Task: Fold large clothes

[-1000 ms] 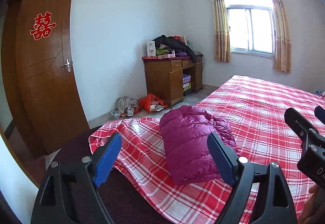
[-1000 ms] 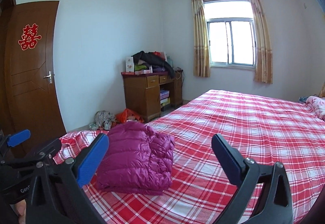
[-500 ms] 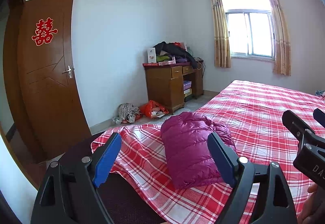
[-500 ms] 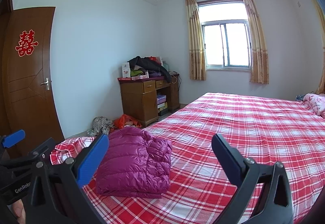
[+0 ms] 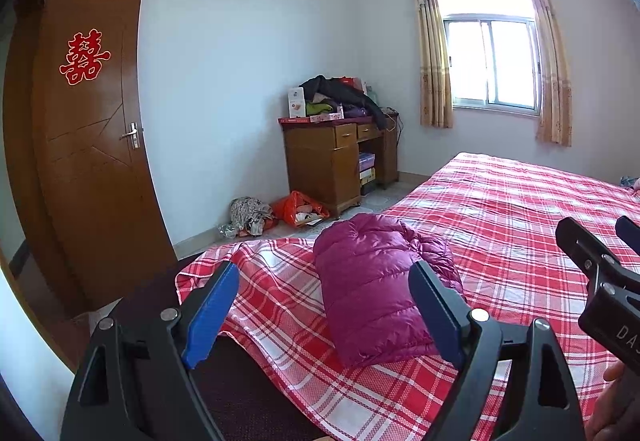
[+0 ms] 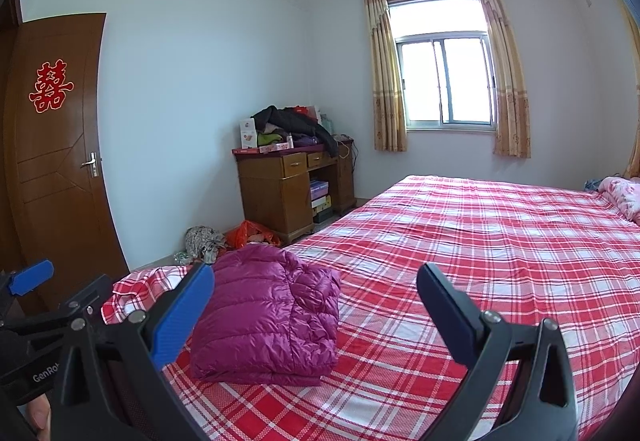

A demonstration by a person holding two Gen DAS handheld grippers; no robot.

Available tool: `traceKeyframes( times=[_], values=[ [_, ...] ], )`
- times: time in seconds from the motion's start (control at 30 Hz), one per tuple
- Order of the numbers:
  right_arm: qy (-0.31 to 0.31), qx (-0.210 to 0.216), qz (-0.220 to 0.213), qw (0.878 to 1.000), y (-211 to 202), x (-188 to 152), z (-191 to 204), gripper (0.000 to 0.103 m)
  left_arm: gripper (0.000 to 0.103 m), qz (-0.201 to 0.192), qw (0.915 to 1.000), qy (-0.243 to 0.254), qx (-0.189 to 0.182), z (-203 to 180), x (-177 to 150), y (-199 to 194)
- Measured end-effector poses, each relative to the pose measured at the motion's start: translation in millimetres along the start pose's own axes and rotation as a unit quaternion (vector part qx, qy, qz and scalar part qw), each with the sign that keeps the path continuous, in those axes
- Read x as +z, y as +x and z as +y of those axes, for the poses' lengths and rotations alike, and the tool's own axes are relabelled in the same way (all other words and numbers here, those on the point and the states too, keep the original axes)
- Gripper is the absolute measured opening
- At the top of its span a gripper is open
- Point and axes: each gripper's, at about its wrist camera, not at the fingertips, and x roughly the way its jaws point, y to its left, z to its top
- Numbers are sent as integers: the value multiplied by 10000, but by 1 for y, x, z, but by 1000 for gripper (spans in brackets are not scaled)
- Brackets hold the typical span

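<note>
A magenta puffer jacket [image 5: 376, 285] lies folded into a compact bundle near the corner of the bed's red plaid sheet [image 5: 520, 225]. It also shows in the right wrist view [image 6: 268, 313]. My left gripper [image 5: 324, 305] is open and empty, held above and short of the jacket. My right gripper [image 6: 316, 309] is open and empty, held back from the jacket, which sits towards its left finger. The right gripper shows at the right edge of the left wrist view [image 5: 600, 269]. The left gripper shows at the left edge of the right wrist view [image 6: 36, 305].
A wooden desk [image 6: 288, 193] piled with clothes and boxes stands against the far wall. Bags and cloth [image 6: 232, 237] lie on the floor beside it. A brown door [image 5: 88, 145] is at the left, a curtained window [image 6: 444, 81] behind. A pink quilt [image 6: 624, 193] lies far right.
Both grippers have tilted upwards and drawn back a little, so the jacket sits lower in both views. The jacket has not moved. Both grippers stay open.
</note>
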Motion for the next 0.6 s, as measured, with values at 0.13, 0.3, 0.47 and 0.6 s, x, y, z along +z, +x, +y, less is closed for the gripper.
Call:
traceKeyframes(
  times=[0.13, 0.3, 0.47, 0.6],
  values=[
    [-6, 9, 18, 10000, 0, 0, 0, 103, 87, 6, 10000, 23, 2, 0, 0, 1],
    [-7, -3, 12, 10000, -1, 0, 1, 103, 87, 6, 10000, 12, 13, 0, 0, 2],
    [-1, 1, 25, 10000, -1, 0, 1, 103, 87, 58, 10000, -9, 16, 1, 0, 3],
    [-15, -6, 29, 10000, -1, 0, 1, 103, 87, 79, 10000, -2, 15, 1, 0, 4]
  ],
)
